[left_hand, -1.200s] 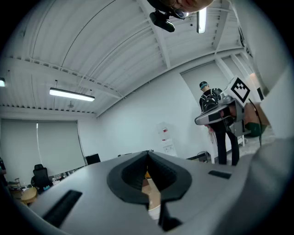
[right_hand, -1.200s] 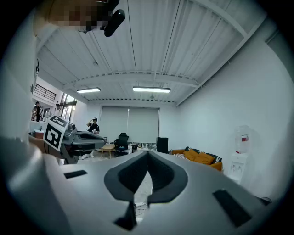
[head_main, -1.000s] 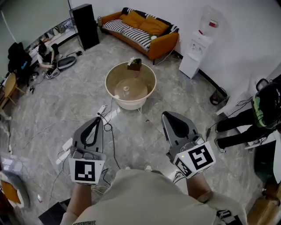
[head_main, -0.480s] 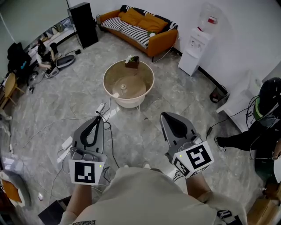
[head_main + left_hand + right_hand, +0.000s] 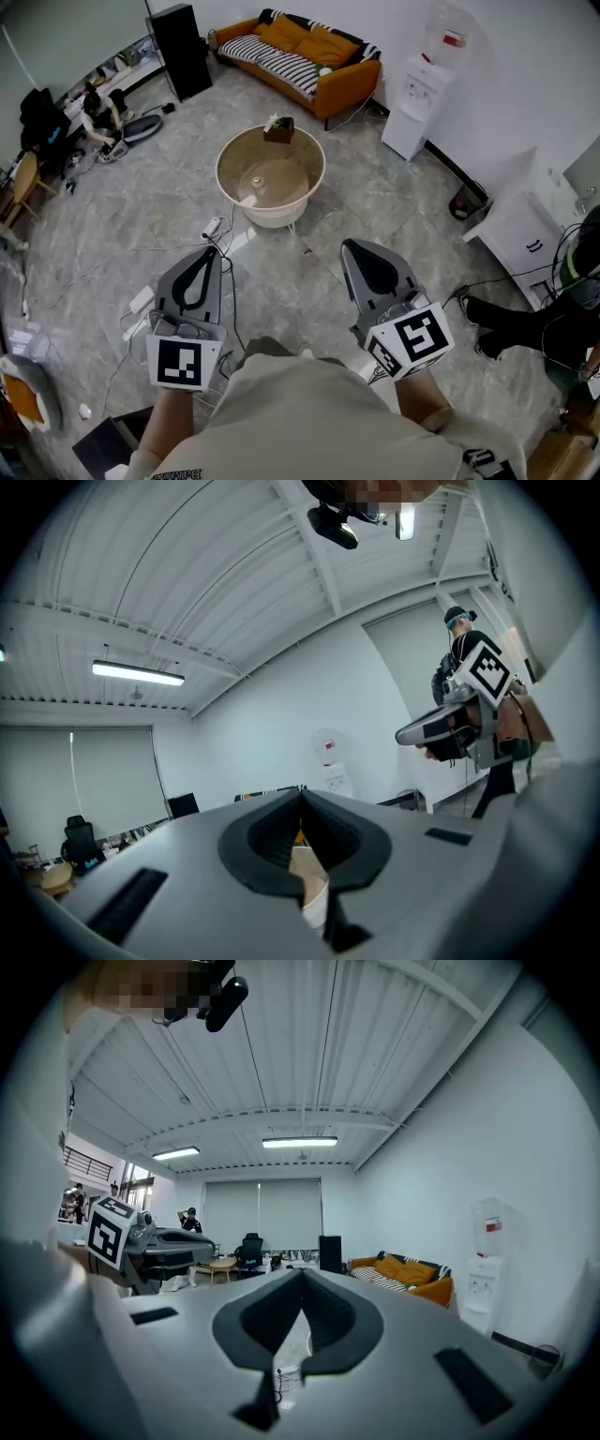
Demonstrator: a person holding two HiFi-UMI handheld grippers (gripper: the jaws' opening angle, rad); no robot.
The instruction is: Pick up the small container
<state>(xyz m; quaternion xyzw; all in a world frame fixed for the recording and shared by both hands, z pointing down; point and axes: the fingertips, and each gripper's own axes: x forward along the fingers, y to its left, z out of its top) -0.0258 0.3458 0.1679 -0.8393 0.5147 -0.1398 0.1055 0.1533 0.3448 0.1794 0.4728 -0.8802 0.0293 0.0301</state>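
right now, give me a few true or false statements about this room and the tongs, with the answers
1. The left tongs and the right tongs are both shut with nothing between them. True.
2. The small container is held in the right tongs. False: it stands on the round table, well ahead of both tongs.
3. A potted plant sits at the far rim of the round table. True.
4. The sofa is blue. False: it is orange, with striped cushioning.
5. A water dispenser stands by the white wall to the right of the sofa. True.
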